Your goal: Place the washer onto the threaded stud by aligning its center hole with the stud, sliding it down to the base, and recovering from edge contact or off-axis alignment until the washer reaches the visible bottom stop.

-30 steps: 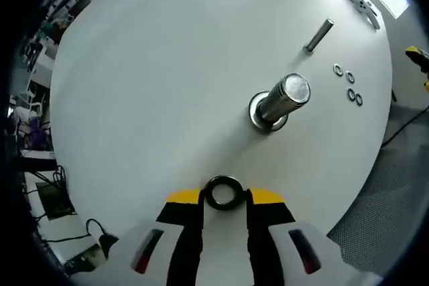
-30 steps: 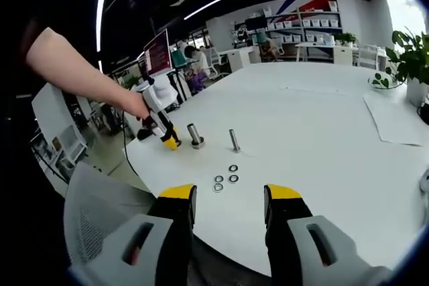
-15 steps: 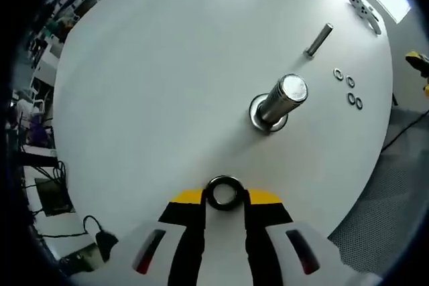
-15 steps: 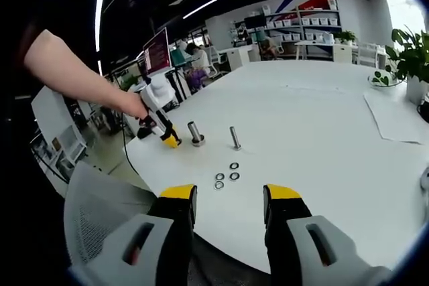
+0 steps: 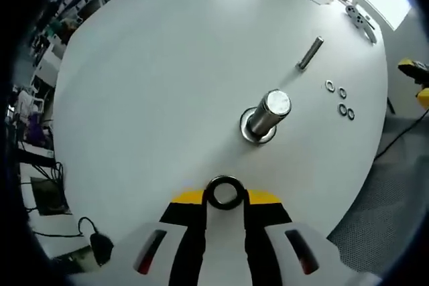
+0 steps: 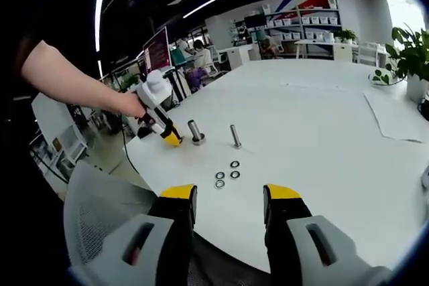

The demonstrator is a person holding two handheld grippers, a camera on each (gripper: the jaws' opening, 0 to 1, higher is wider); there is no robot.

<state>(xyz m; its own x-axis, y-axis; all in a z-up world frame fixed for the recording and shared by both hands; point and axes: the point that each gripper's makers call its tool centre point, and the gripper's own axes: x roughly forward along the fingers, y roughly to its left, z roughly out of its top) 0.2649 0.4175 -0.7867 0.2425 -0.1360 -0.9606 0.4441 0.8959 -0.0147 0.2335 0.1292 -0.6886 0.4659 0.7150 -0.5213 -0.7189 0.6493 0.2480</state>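
In the left gripper view we see the left gripper (image 5: pixel 224 195) clenched on a dark washer (image 5: pixel 224 191) held over the white worktop (image 5: pixel 147 78), near its edge. The thick stud (image 5: pixel 267 115) stands upright further in, apart from the washer; a thinner stud (image 5: pixel 310 52) and 4 loose washers (image 5: pixel 340 100) lie beyond.

In the right gripper view the right gripper (image 6: pixel 229 200) hangs released above the worktop's near edge, just short of the loose washers.

The left tool (image 5: pixel 224 195), gripping the washer (image 5: pixel 224 192), has risen above the stud (image 5: pixel 267 114).
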